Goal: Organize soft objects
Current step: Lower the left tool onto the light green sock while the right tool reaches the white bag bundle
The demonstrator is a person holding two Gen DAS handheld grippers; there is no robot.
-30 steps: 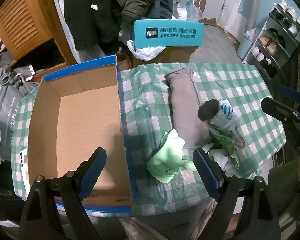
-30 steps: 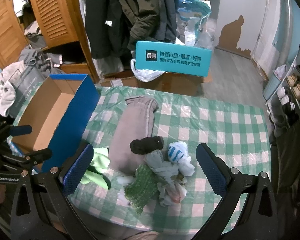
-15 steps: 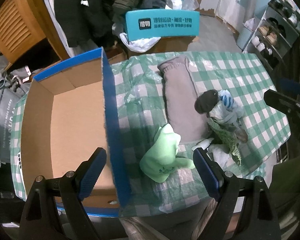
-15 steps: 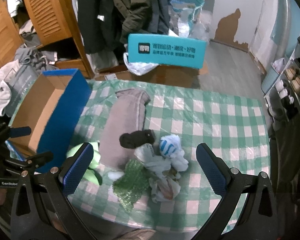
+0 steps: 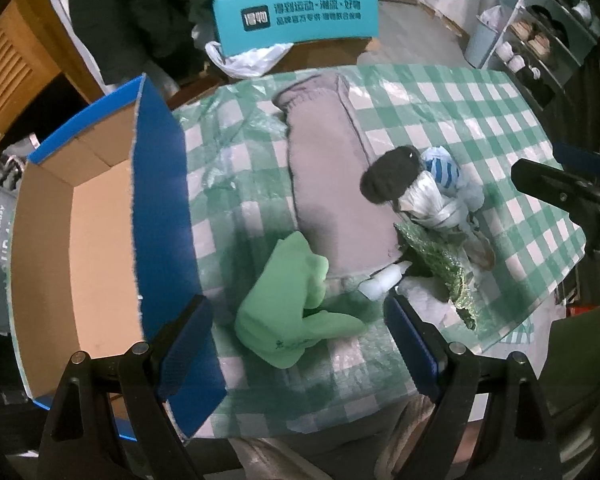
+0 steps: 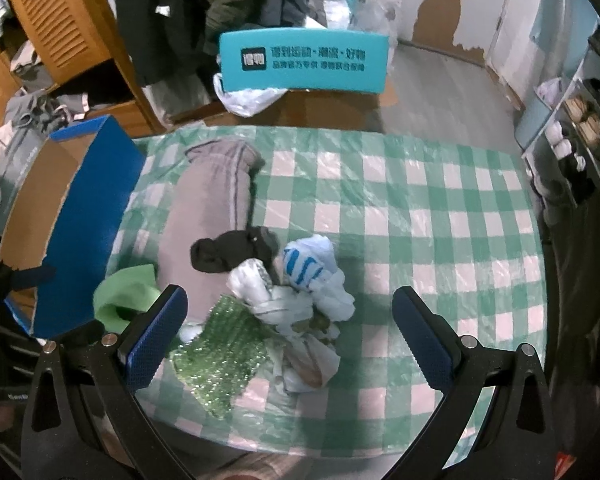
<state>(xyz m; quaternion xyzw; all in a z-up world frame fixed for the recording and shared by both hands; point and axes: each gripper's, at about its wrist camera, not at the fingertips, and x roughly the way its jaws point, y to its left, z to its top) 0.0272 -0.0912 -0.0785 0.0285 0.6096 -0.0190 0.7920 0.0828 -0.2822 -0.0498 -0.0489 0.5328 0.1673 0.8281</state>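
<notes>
Your left gripper (image 5: pixel 296 334) hangs spread wide over the near edge of the surface (image 6: pixel 420 200), holding nothing; the light green cloth (image 5: pixel 290 304) lies crumpled between its fingers, just beside the blue wall of the open cardboard box (image 5: pixel 80 240). Your right gripper (image 6: pixel 288 338) is spread too — empty, above the heap of small soft things: a black sock (image 6: pixel 232 254), a blue-striped white bundle (image 6: pixel 308 268), a silvery grey piece (image 6: pixel 260 292) and a green sparkly cloth (image 6: pixel 220 356); the folded grey garment (image 6: pixel 212 204) lies lengthwise beside the heap, touching the black sock.
</notes>
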